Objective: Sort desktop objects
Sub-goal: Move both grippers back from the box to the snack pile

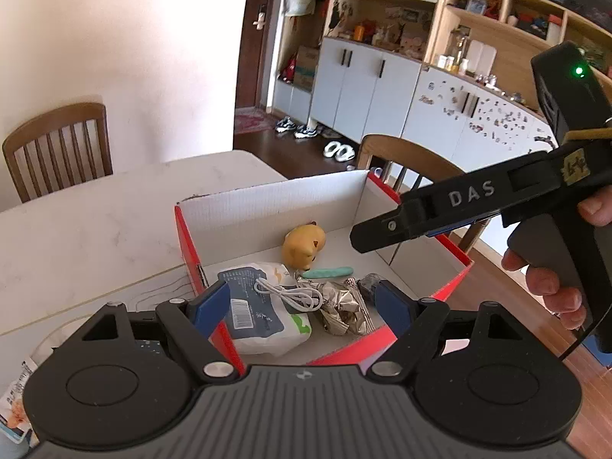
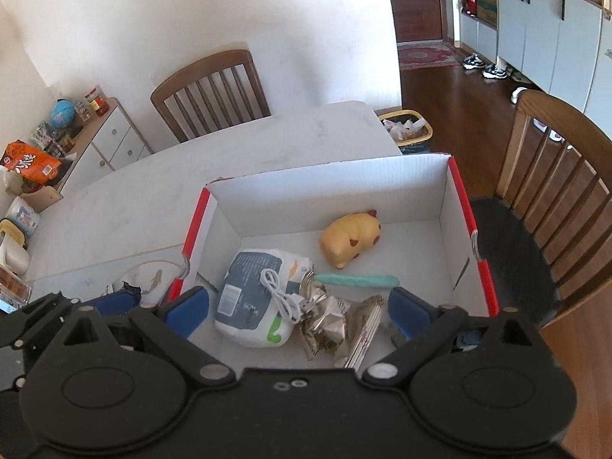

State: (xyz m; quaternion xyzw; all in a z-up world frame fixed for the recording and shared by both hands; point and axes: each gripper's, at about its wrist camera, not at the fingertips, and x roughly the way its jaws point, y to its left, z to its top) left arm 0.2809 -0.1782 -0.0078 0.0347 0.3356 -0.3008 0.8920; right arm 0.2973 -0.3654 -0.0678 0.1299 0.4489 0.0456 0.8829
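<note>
Desktop objects already lie gathered in the red-and-white cardboard box (image 2: 455, 187) on the white table (image 2: 290, 134): a yellow squishy animal toy (image 2: 350, 239), a teal stick (image 2: 357, 280), a white tissue pack (image 2: 254, 298) with a coiled white USB cable (image 2: 281, 296) on it, and crumpled silver foil wrappers (image 2: 336, 327) beside it. Both tongs stand wide apart and hold nothing; the right gripper (image 2: 298, 306) hovers over the box's near end, and the left gripper (image 1: 302, 302) straddles the box's near corner. Judging from this, a drop has been made, and each tool should lift straight up so its blue pads (image 2: 407, 315) clear the wall without snagging the cable or foil. In the left view the right gripper's black body (image 1: 478, 206) crosses above the box's far side, so the two tools may collide if both withdraw together. A packet (image 1: 15, 401) sits at the table's left edge, seemingly unsorted. Wooden chairs (image 2: 210, 88) flank the table.
</note>
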